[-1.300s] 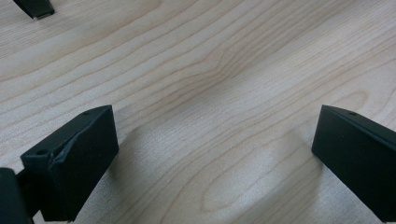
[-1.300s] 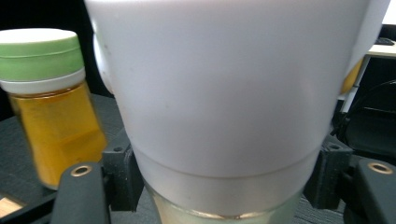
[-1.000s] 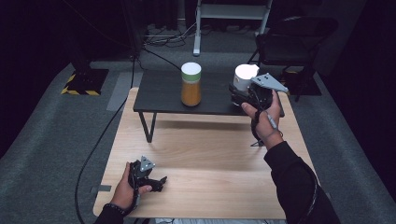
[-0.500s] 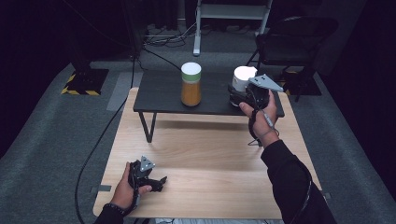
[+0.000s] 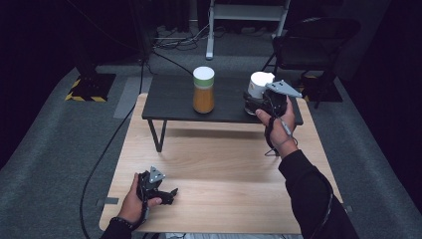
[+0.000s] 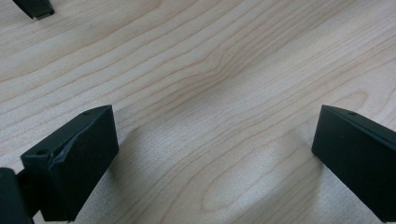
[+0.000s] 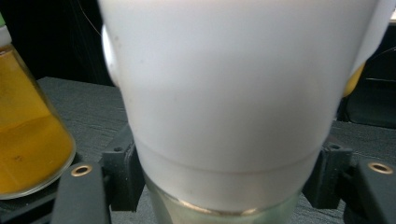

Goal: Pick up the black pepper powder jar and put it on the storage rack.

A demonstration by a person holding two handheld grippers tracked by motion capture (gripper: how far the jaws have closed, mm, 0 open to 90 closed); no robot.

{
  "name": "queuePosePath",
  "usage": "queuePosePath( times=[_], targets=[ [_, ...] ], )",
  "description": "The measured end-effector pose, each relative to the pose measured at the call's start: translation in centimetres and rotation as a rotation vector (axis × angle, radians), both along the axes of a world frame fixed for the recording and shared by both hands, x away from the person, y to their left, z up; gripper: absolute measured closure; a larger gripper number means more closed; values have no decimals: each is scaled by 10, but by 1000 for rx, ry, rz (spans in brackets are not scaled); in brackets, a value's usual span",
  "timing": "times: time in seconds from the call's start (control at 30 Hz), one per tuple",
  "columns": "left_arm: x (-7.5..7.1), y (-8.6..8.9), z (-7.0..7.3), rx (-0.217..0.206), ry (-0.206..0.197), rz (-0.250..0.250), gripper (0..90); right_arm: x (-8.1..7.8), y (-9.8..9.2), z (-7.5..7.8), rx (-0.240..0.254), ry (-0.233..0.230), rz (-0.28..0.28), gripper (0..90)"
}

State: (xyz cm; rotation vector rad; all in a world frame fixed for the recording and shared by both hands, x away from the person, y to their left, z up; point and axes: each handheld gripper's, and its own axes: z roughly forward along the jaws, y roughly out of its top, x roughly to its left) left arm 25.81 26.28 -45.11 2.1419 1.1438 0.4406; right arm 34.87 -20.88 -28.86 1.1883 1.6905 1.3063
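Left gripper [image 5: 166, 191] rests wide open on the wooden counter [image 5: 224, 164], well apart from the work. Farther right, the right gripper [image 5: 251, 102] clamps the upright white jar [image 5: 260, 84] on the black counter [image 5: 169, 102], right of the orange-filled jar [image 5: 203, 90].

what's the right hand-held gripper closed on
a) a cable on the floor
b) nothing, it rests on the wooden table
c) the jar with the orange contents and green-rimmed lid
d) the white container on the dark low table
d: in the right gripper view the jaws of the right hand-held gripper sit tight against both sides of the white container, which stands on the dark low table; the orange jar stands apart.
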Motion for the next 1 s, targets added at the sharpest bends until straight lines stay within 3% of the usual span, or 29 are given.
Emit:
queuePosePath(
  times=[0.43, 0.6, 0.8, 1.0],
  targets=[
    [0, 0, 0, 0, 0, 0, 4, -1, 0, 3, 0, -5, 1, 268],
    [0, 0, 0, 0, 0, 0, 4, -2, -1, 3, 0, -5, -6, 203],
    [0, 0, 0, 0, 0, 0, 4, -8, -3, 2, -23, -3, 5, 63],
    [0, 0, 0, 0, 0, 0, 4, -17, -5, -5, -45, -41, -2, 48]
  ],
)
